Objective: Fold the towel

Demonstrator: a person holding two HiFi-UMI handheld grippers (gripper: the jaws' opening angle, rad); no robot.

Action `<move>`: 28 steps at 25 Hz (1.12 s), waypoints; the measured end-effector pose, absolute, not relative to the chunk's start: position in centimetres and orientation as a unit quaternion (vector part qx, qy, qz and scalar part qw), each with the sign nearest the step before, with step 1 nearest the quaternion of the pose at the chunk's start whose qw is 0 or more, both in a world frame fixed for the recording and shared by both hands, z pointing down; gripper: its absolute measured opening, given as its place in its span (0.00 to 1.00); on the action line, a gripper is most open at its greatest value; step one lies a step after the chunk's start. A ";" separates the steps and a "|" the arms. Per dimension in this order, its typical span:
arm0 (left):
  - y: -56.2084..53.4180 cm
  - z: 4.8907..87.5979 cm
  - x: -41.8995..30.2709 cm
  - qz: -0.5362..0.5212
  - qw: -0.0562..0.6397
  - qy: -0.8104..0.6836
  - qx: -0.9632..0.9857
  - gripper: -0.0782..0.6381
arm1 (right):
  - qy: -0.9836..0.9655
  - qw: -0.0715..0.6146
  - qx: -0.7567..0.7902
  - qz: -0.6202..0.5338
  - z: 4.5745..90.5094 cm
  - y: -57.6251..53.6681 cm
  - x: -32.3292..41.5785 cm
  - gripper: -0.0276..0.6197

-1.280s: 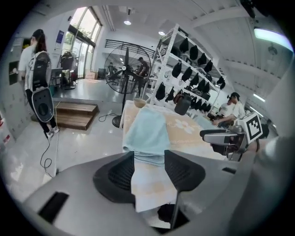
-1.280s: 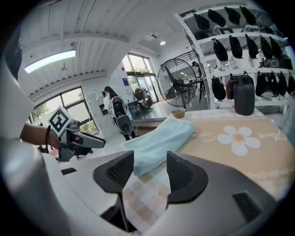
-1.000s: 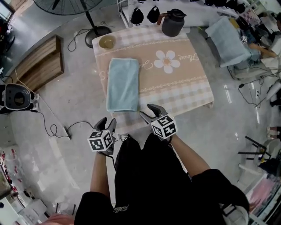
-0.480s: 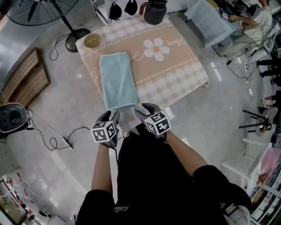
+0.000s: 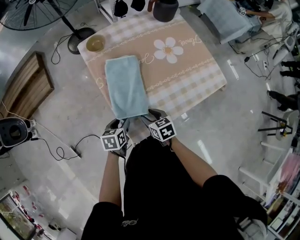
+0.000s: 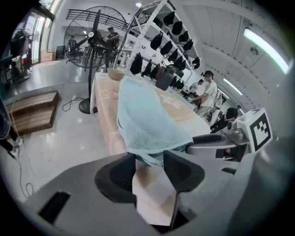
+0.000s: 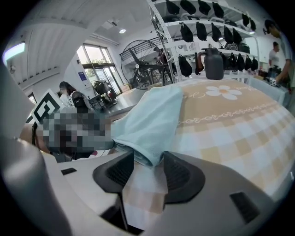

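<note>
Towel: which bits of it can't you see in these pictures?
- Towel, near corners, head view: hidden under the left gripper, whose jaws have just been closing with one corner between them, and the right gripper.
- Jug, head view: cut off by the top edge.
- Towel's underside, all views: pressed against the table.

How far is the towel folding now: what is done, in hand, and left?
Done: the towel lies as a long narrow strip, so it looks folded at least once.
In hand: the left gripper and right gripper each have a near corner between open jaws; the left jaws have just been closing.
Left: grip, then probably fold the near end over to the far end.
</note>
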State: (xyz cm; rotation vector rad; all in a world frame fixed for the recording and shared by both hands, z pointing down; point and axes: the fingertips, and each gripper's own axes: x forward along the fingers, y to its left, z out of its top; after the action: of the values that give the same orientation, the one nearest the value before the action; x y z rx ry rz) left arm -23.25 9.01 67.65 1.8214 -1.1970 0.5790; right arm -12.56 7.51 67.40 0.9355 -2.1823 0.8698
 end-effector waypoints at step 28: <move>10.1 68.5 -23.5 0.223 0.441 -0.490 0.718 0.15 | -0.818 0.317 0.353 0.325 68.0 8.7 -10.9 0.10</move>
State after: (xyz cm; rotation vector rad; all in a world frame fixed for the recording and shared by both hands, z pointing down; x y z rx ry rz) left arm -23.49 10.13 68.46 1.7833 -1.2158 0.5545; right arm -10.90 8.72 68.00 0.9286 -2.1543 0.8567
